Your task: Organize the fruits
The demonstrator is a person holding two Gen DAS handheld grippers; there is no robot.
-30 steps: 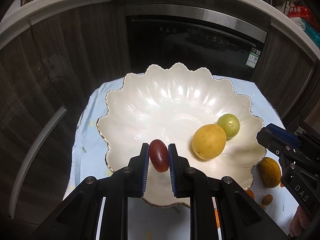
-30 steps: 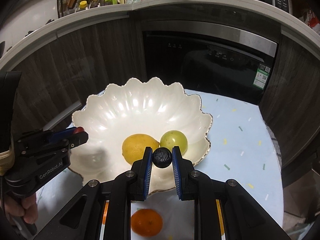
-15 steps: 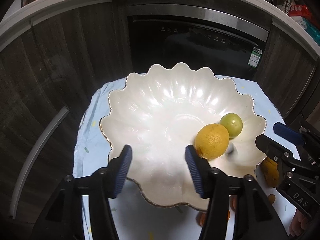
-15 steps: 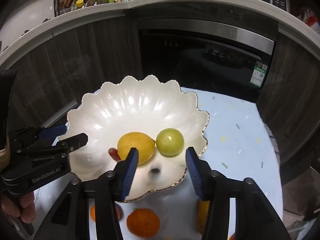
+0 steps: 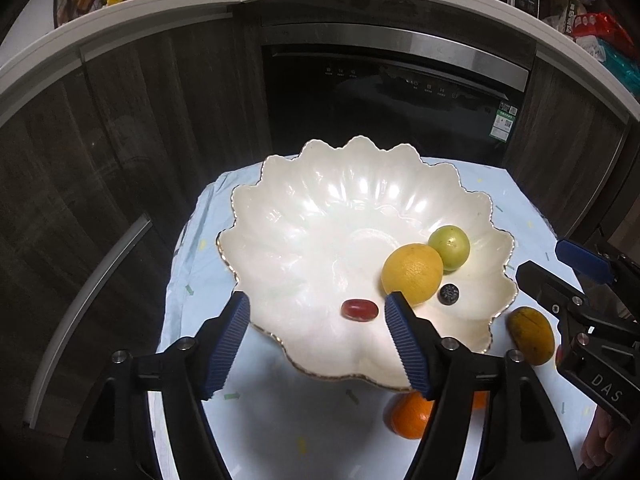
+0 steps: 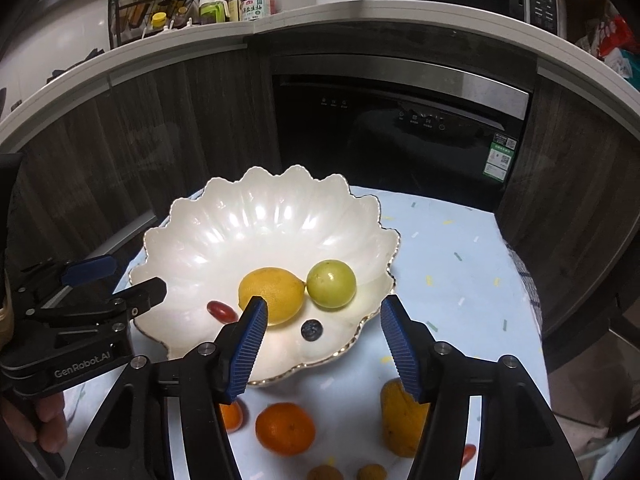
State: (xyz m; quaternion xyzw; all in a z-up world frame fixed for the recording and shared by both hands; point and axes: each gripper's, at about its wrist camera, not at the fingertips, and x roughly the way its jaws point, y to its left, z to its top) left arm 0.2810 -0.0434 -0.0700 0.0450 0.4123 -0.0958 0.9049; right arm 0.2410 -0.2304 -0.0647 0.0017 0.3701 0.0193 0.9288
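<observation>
1. Left wrist view. The left gripper [image 5: 316, 338] had its fingers [image 5: 230, 338] spread wide and held nothing. Four fruits lay in the scalloped white bowl [image 5: 320, 184]: a red grape [image 5: 359, 309] between the fingertips, just beyond them; a lemon [image 5: 412, 273] touching the green fruit [image 5: 449, 247], both beyond the right finger; and a blueberry [image 5: 448, 294] just right of that finger. Still on the table [image 5: 280, 432] were an orange [image 5: 408, 416], partly hidden behind the right finger, and a dull yellow fruit [image 5: 531, 335] further right, beside the right gripper [image 5: 560, 276].

2. Right wrist view. The right gripper's fingers [image 6: 247, 346] also stood well apart and empty. The blueberry lay between them; the lemon sat just beyond the left finger, with the grape to its left. Below the fingertips, several fruits remained outside the bowl: the orange, a second orange piece [image 6: 231, 416] behind the left finger, the yellow fruit, and two small brown fruits [image 6: 325, 472] at the lower edge.

3. Progress, as judged. The task appeared roughly half done: four fruits were in the bowl, and at least five waited on the table.

4. Appearance. The bowl was glossy, gold-rimmed and shallow, so round fruits would probably roll toward its centre.
</observation>
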